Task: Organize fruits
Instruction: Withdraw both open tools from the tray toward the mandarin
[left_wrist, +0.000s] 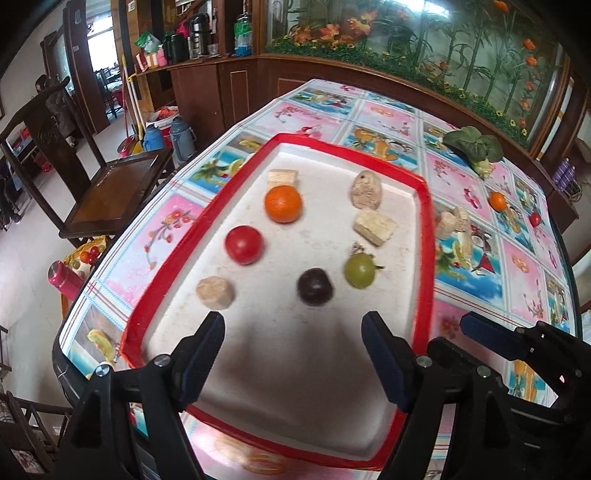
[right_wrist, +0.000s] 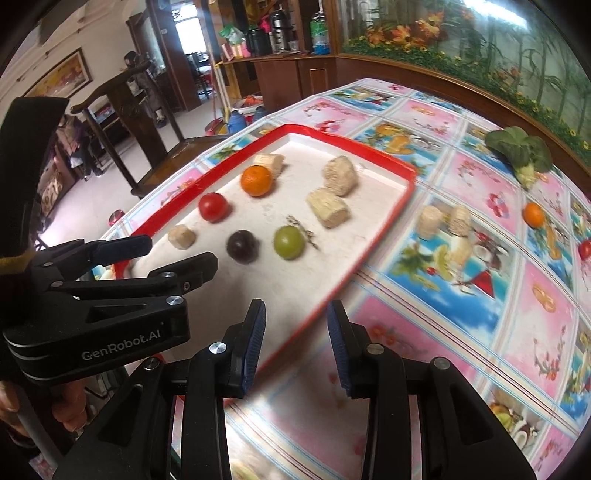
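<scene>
Both tools hang above the near end of the red-rimmed tray (left_wrist: 424, 236), the left gripper (left_wrist: 293, 354) and right gripper (right_wrist: 295, 347) each with jaws parted and holding nothing. On the tray lie a dark plum (left_wrist: 314, 286), green grape (left_wrist: 359, 271), tomato (left_wrist: 243, 244) and orange (left_wrist: 283, 204) among pale cut chunks. Farther off on the tablecloth (right_wrist: 480, 332), a second orange (right_wrist: 533, 214) and a small red fruit (right_wrist: 585, 249) remain outside, so the step is judged a between-picks approach, the next move calling for a reach to them.

Your left wrist view looks steeply down from close above the tray's (left_wrist: 424, 236) near end. Your right wrist view sits beside it, tray (right_wrist: 376, 225) at center left. Both share tray and tablecloth (left_wrist: 480, 258).
</scene>
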